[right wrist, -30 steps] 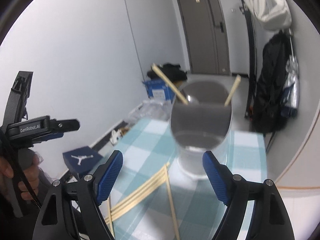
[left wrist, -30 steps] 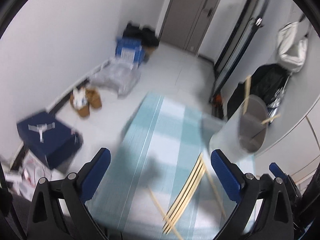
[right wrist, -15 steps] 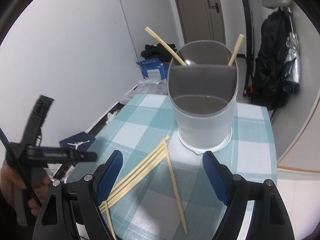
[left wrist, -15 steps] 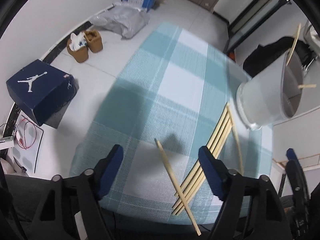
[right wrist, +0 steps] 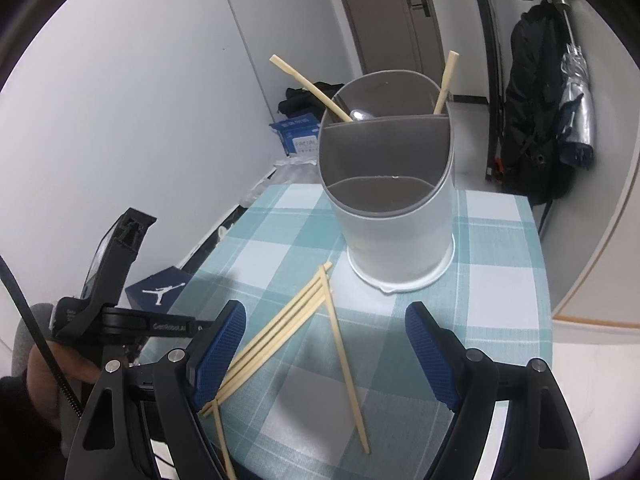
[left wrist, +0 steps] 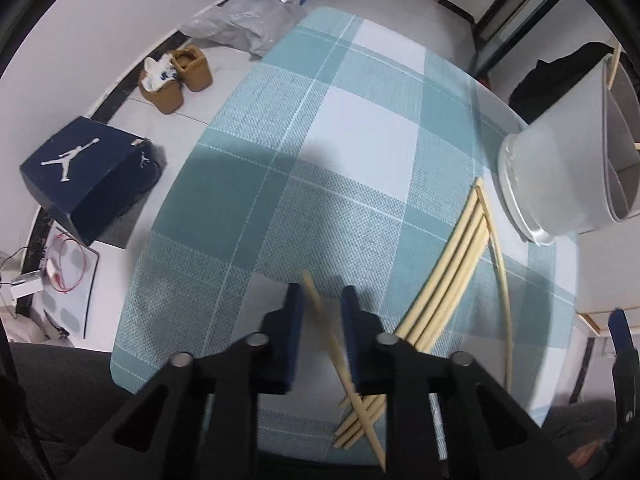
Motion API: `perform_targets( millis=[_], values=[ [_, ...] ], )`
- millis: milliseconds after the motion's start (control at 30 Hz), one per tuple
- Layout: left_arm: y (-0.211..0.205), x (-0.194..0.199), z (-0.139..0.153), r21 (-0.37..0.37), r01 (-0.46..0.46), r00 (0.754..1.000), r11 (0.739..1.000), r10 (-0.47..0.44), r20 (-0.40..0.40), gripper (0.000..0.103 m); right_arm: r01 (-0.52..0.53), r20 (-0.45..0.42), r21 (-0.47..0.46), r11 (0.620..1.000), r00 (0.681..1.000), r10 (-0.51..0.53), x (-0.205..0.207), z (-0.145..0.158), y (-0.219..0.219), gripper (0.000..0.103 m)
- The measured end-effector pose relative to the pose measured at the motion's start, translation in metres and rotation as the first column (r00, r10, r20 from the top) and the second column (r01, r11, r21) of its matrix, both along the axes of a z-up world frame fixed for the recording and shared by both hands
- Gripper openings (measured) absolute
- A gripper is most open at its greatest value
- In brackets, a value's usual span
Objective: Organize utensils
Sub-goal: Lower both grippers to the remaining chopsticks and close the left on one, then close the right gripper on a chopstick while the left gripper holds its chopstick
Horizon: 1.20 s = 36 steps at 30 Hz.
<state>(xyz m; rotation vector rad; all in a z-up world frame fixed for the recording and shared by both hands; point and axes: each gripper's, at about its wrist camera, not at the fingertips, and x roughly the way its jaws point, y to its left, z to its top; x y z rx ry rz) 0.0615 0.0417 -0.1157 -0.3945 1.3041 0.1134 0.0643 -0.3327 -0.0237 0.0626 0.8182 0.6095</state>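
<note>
- We are closing the left gripper (left wrist: 320,322) jaws around one chopstick (left wrist: 320,308), lying crosswise nearest us from the holder (right wrist: 390,196), isolating it for lifting.
- We are keeping the right gripper (right wrist: 326,346) jaws apart, empty, facing the holder.

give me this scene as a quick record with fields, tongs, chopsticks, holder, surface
left tongs: closing around one loose chopstick lying apart from the rest
right tongs: open, nothing between them, above the table
chopstick bundle: four side by side, flat on the cloth
stray chopstick: lying angled beside the bundle
holder: white, divided, upright; two chopsticks already in the back compartment
surface: teal checked tablecloth
</note>
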Motion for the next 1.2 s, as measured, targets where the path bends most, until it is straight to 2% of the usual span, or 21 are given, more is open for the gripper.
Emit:
perform_targets(
  millis=[100,300,467,667,767,867,933,1100,1200],
  values=[
    [-0.004,0.002,0.0,0.022,-0.007,1.0,1.0,0.007,0.008,0.002,-0.008,-0.003,-0.001,1.0,1.0,0.008,-0.001,0.0,0.0,0.082],
    [-0.011,0.009,0.007,0.038,-0.013,0.999,0.999,0.011,0.05,0.002,-0.016,-0.009,-0.014,1.0,1.0,0.016,-0.005,-0.003,0.001,0.082],
    [-0.006,0.011,0.015,0.005,-0.033,0.995,0.999,0.032,0.095,0.002,-0.011,-0.023,-0.036,0.999,1.0,0.01,-0.002,-0.008,0.001,0.082],
    [0.004,0.01,0.035,-0.062,-0.068,0.979,0.996,0.078,0.187,0.002,0.006,-0.063,-0.081,0.997,0.998,-0.011,0.006,-0.022,0.002,0.08],
    [0.012,0.008,0.047,-0.115,-0.072,0.965,0.991,0.098,0.244,0.002,-0.008,-0.099,-0.127,0.992,0.995,-0.005,0.013,-0.033,0.01,0.072],
    [0.015,0.006,0.06,-0.138,-0.07,0.947,0.988,0.11,0.303,0.002,-0.041,-0.131,-0.173,0.984,0.991,0.018,0.021,-0.045,0.021,0.06],
    [0.019,0.006,0.065,-0.147,-0.068,0.934,0.987,0.114,0.339,0.002,-0.06,-0.14,-0.173,0.983,0.99,0.036,0.025,-0.05,0.026,0.044],
    [0.028,0.002,0.074,-0.178,-0.056,0.909,0.982,0.124,0.398,0.001,-0.092,-0.155,-0.196,0.976,0.986,0.062,0.031,-0.061,0.038,0.041],
    [0.031,0.0,0.079,-0.208,-0.041,0.898,0.977,0.127,0.42,0.001,-0.117,-0.164,-0.244,0.963,0.983,0.078,0.032,-0.071,0.048,0.033]
  ],
)
